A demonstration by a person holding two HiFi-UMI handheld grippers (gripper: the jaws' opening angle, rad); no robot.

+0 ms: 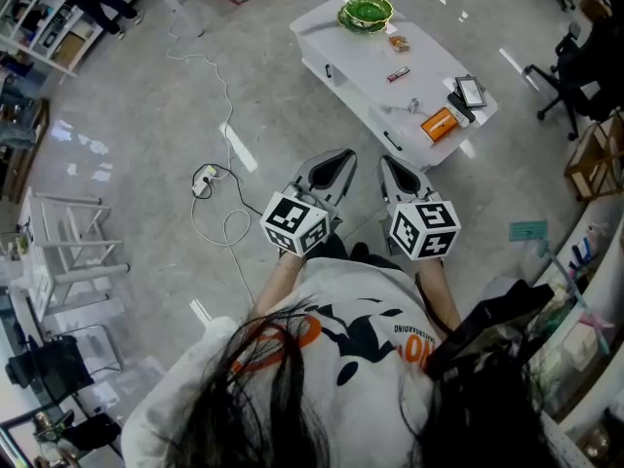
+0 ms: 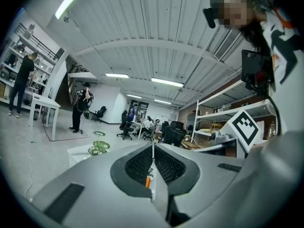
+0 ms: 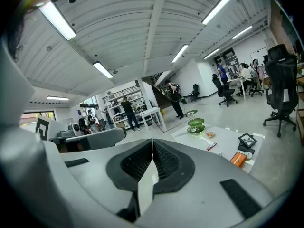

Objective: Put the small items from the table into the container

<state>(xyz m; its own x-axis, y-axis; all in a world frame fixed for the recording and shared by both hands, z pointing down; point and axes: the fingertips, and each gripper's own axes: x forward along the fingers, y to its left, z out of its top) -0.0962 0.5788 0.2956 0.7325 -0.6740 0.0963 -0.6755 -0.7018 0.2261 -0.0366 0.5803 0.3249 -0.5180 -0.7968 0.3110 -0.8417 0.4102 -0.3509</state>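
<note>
Two grippers side by side, left gripper (image 1: pixel 343 156) and right gripper (image 1: pixel 387 162), jaws pressed together, empty; far off, orange box (image 1: pixel 439 123) and red bar (image 1: pixel 397 74) on white table (image 1: pixel 336 61); green container (image 1: pixel 366 13) at its far end; labels too small to read.

No legible text, brand or number anywhere. Marker cube (image 1: pixel 294 224) of left gripper (image 1: pixel 343 156) and marker cube (image 1: pixel 424 229) of right gripper (image 1: pixel 387 162): black-and-white square code patterns, no letters. White shirt (image 1: pixel 361 300): one line of small dark lettering and large orange characters, partly hidden, unreadable.
</note>
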